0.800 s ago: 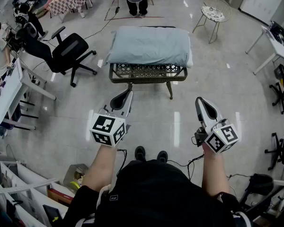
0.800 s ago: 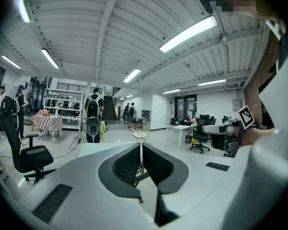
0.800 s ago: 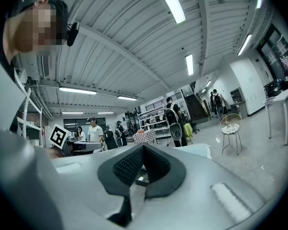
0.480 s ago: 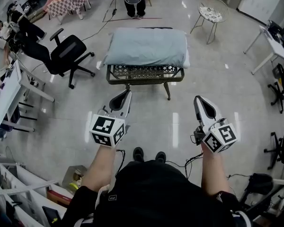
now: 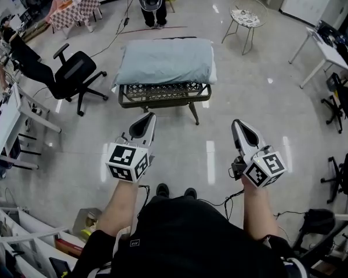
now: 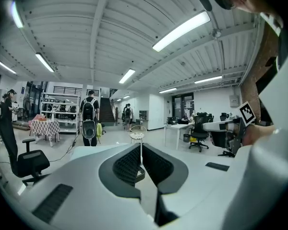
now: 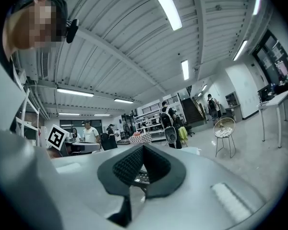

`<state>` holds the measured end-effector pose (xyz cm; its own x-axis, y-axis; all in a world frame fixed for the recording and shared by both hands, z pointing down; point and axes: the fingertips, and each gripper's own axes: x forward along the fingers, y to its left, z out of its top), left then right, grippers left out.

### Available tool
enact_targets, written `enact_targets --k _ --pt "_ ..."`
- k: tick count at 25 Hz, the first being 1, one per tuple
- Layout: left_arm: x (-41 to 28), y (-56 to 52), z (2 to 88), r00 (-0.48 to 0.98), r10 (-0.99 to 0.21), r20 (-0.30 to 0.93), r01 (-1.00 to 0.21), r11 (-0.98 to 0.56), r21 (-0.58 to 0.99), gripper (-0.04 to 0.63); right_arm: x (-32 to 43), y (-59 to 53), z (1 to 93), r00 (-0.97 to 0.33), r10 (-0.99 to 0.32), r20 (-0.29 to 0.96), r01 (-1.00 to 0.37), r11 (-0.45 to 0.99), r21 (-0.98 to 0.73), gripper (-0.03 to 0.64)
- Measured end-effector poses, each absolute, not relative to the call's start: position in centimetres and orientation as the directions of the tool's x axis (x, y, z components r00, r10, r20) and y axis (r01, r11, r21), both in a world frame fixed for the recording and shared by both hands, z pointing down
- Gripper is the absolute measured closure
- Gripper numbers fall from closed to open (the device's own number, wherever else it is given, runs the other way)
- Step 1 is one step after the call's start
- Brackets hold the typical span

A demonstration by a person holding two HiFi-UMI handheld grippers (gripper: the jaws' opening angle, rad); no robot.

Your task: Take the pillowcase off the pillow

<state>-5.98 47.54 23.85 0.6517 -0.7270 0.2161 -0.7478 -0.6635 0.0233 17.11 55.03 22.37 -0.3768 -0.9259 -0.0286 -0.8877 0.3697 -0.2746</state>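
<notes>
Not begun: the case is on the pillow and both claws are empty.
The pale blue-grey fabric pillowcase (image 5: 162, 61) covers the white pillow (image 5: 211, 69), which lies on the dark woven-wicker tabletop (image 5: 162, 90) at twelve o'clock in the head view, well apart from the person. The left claw (image 5: 145, 123) at nine o'clock and the right claw (image 5: 242, 131) at three o'clock are pinched together on nothing. Approach, grasp and stripping all remain.

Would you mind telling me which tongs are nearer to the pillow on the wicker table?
Left. The left tongs point at the pillow from in front of its left half; the right tongs stand out past its right end, farther off. Neither touches it.
</notes>
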Motion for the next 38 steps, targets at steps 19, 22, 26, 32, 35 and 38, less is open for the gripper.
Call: enact_targets --k 19,22,26,32,35,38 --pt "1.2 45.9 27.0 0.697 -0.676 0.24 -0.709 -0.7 0.086 0.58 21.9 55.2 27.3 -0.408 -0.912 0.053 -0.84 0.352 -0.412 0.607" --pt "1.8 42.8 27.2 0.699 -0.671 0.247 -0.706 -0.704 0.083 0.58 21.4 51.7 27.5 -0.428 -0.902 0.056 -0.832 0.368 -0.416 0.606" --pt "1.6 37.4 27.3 0.696 -0.674 0.247 -0.707 -0.703 0.072 0.58 20.2 45.9 27.6 -0.458 -0.886 0.065 -0.818 0.392 -0.422 0.607" --pt "1.0 27.1 27.4 0.697 -0.676 0.24 -0.704 -0.708 0.051 0.58 19.6 35.2 26.5 -0.442 -0.893 0.085 -0.835 0.375 -0.402 0.607" --pt "0.6 21.8 27.4 0.704 -0.671 0.234 -0.698 -0.714 0.052 0.58 19.3 30.1 26.2 -0.432 -0.895 0.111 -0.848 0.361 -0.388 0.606" --pt "0.6 17.4 27.6 0.718 -0.658 0.225 -0.687 -0.722 0.081 0.58 19.0 26.0 25.7 -0.415 -0.902 0.12 -0.856 0.343 -0.386 0.606"
